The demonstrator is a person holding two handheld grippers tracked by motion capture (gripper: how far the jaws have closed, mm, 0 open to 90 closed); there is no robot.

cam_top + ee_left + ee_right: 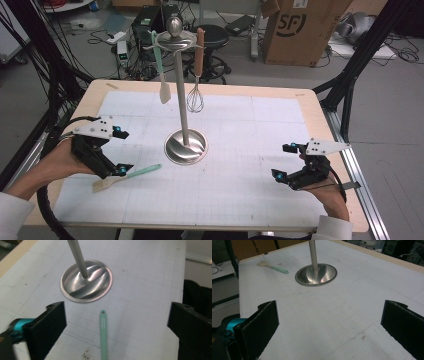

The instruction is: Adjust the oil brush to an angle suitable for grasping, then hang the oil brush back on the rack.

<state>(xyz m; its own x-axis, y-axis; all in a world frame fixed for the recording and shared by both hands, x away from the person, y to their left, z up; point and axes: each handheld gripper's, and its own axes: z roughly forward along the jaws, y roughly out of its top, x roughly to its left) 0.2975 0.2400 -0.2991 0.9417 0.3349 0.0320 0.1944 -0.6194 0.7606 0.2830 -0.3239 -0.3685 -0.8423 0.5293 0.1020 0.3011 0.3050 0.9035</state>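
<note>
Two grippers hover over the counter (280, 200), jaws wide and holding nothing. The left gripper (118, 151) hangs just above the green spatula (103, 335), which lies flat near the utensil stand (185, 145); the right gripper (285, 161) is well apart.

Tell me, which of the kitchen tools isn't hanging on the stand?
The mint-handled brush lying flat on the table, just by the left gripper. The spatula and the whisk both hang from the stand.
</note>
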